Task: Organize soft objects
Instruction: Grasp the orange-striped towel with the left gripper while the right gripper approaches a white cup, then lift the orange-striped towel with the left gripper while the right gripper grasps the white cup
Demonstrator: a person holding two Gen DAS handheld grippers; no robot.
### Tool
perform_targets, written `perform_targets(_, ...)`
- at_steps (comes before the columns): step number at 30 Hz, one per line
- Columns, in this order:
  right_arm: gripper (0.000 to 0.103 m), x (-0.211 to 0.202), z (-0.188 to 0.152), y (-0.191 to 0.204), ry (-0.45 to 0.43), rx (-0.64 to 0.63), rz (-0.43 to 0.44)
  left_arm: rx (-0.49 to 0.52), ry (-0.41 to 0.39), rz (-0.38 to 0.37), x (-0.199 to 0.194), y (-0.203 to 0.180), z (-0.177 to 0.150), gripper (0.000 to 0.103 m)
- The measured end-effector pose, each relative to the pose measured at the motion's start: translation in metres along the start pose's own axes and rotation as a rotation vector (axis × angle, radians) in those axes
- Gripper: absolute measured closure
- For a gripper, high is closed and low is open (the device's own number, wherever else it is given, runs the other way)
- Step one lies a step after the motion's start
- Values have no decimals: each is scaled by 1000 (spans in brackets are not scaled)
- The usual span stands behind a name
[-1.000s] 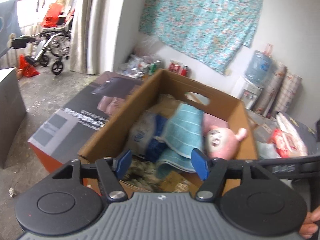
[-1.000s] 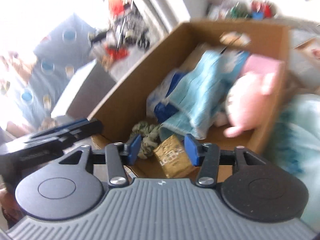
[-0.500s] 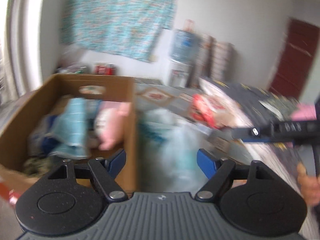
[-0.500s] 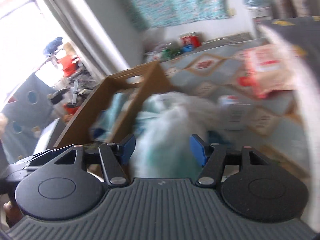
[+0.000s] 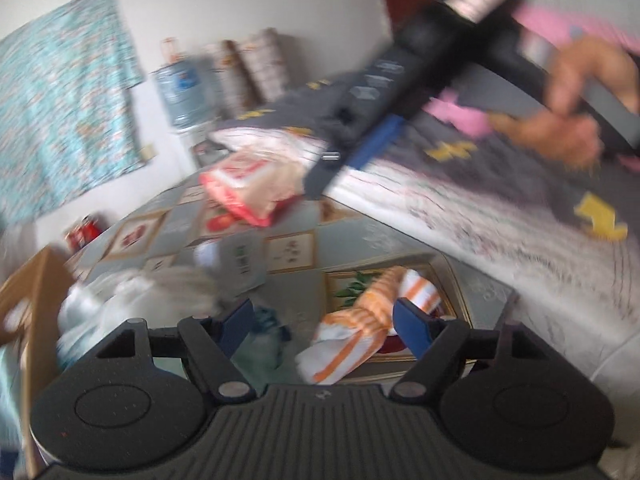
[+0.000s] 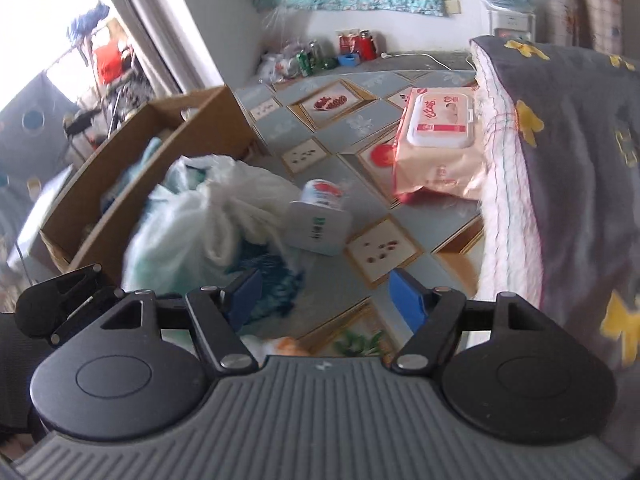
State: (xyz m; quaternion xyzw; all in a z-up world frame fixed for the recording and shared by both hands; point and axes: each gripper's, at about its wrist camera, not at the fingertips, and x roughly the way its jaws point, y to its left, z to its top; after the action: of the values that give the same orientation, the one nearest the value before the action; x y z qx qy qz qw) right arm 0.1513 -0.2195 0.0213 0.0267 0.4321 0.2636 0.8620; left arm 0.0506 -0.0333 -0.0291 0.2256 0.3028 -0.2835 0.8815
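Observation:
An orange-and-white striped cloth (image 5: 360, 332) lies crumpled on the patterned floor mat (image 5: 288, 248). My left gripper (image 5: 324, 326) hangs over it, open, with the cloth between its blue fingers and the pads not pressing it. My right gripper (image 6: 326, 298) hovers above the mat (image 6: 384, 248); its jaws are opening and nothing is between them. A white plastic bag (image 6: 208, 220) stuffed with soft things leans against the cardboard box (image 6: 160, 152), just left of the right gripper. The box holds blue cloth, mostly hidden here.
A pink wet-wipes pack (image 6: 436, 132) and a white container (image 6: 320, 220) lie on the mat. A bed with a grey blanket (image 6: 568, 168) bounds the right side. Cans and bottles (image 6: 352, 46) stand along the back wall. A hand (image 5: 560, 120) holds the right gripper's handle.
Both views swung away from the open box to the mat and the bed on the right. The right gripper's jaws spread wider. The striped cloth came between the left fingers.

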Motion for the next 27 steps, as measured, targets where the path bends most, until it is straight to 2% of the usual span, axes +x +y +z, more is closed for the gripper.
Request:
perform_targets(3,32,16,9,1,-1,-107,11,83,21,-45,25,-16,2,25)
perform_targets(7,30,38,23,18,-10,-334,24,189,66,-57,55,-35,-2,28)
perform_targets(12,30,74,34,46,20,-569,44,187,105,-72,77,-42,-7,31)
perform_targets(15,30,95,36,55,42,-640,45,209,92,-26,84,-48,-12,36)
perform_targets(18,30,107,37,54,54,-647,50,193,80,-5,87,-43,-13,43)
perform_targets(21,30,107,40,45,42,-582,73,155,69,-8,83,-34,-12,48)
perform_targets(27,30,56,40,16,-68,-366,101,81,65,-9,78,-19,-12,54)
